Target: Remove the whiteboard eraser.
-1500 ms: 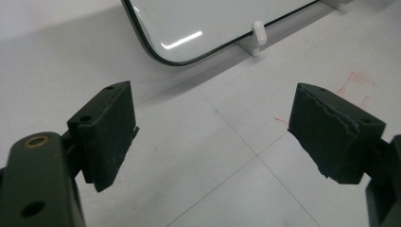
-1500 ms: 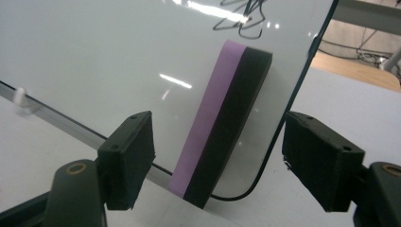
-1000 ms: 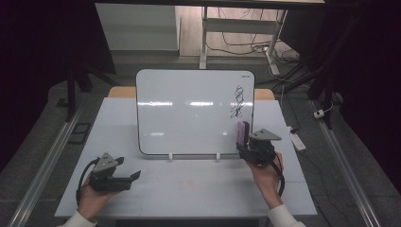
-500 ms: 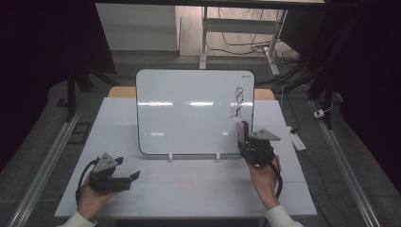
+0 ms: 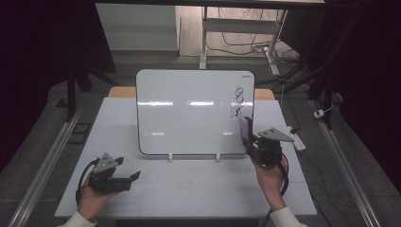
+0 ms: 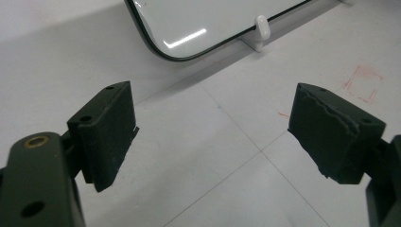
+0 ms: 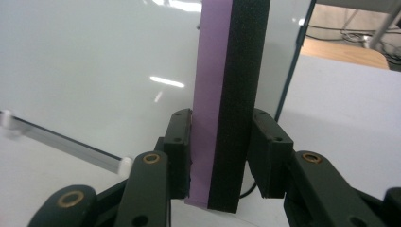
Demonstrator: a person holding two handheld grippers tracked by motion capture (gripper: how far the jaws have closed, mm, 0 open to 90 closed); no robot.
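A whiteboard (image 5: 194,111) stands upright on small white feet at the table's middle, with black scribbles (image 5: 238,101) near its right edge. My right gripper (image 5: 251,140) is shut on a purple and black eraser (image 5: 245,130), held upright just in front of the board's lower right corner, below the scribbles. In the right gripper view the eraser (image 7: 227,94) rises between the jaws, purple face to the left, with the board (image 7: 94,66) behind it. My left gripper (image 5: 126,178) rests open near the table's front left, its jaws wide apart over bare table in the left gripper view (image 6: 213,137).
The white table (image 5: 189,189) carries a faint red square mark (image 5: 185,184) in front of the board. A white power strip (image 5: 298,139) lies at the right edge. Rails run along both sides on the floor. A desk frame with cables stands behind.
The right gripper with the eraser has shifted slightly down and toward the board's lower right corner. The left gripper has stayed put.
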